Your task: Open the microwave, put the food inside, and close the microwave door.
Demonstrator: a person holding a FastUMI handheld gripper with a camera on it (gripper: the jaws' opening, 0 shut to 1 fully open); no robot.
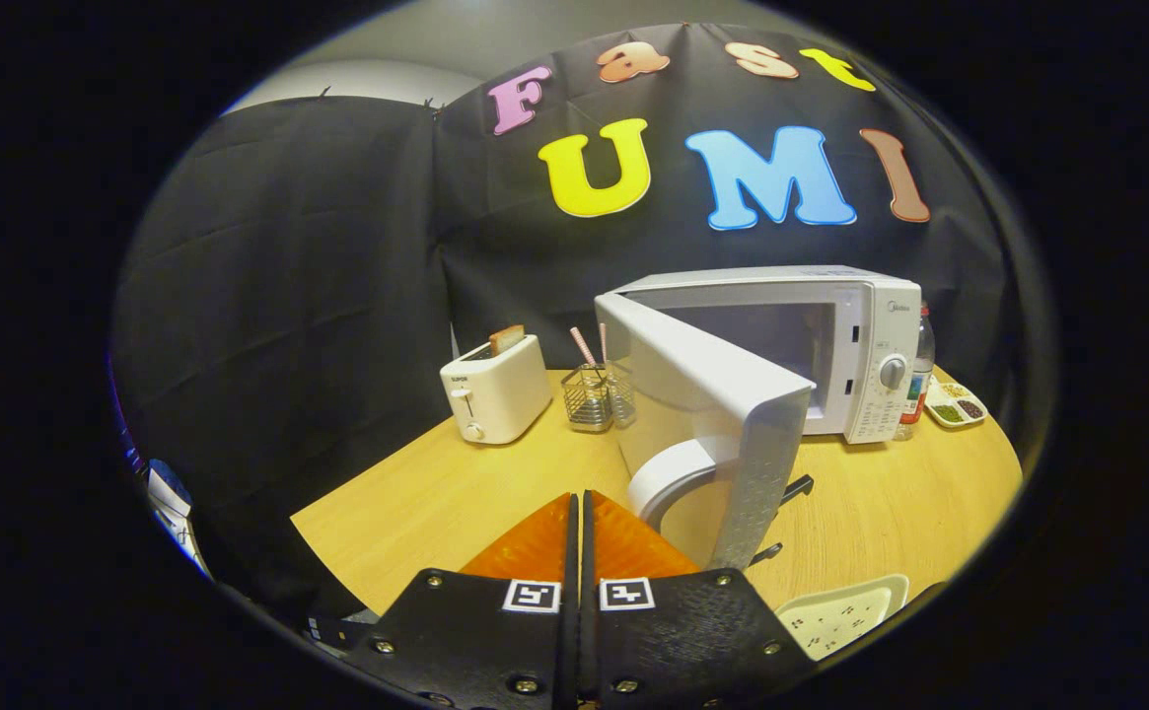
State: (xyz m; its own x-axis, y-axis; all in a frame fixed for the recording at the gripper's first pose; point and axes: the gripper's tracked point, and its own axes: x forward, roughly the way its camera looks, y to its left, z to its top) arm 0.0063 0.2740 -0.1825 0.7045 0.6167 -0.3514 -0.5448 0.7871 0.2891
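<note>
Microwave (pixel 830 345) door (pixel 712 424) stood open. Hand-held gripper (pixel 579 498), fingers together and empty, sat beside the door; judged risk: striking it.

On the light wooden desk (pixel 456 493) a white boxy microwave (pixel 860 345) stands toward the back right, its white door (pixel 702 414) swung wide open toward the gripper (pixel 579 503), whose jaws are pressed together with nothing between them, just left of the door's free edge. Left of the microwave stands a small wire-mesh holder (pixel 589 397) with straws in it, and further left a white two-slot toaster (pixel 495 390) with a slice of bread (pixel 507 338) in a slot. Right of the microwave stands a clear plastic bottle (pixel 921 370), partly behind it, with a divided snack tray (pixel 956 404) beside it. Near the gripper, at the desk's front right, lies a pale speckled plate (pixel 845 611).
</note>
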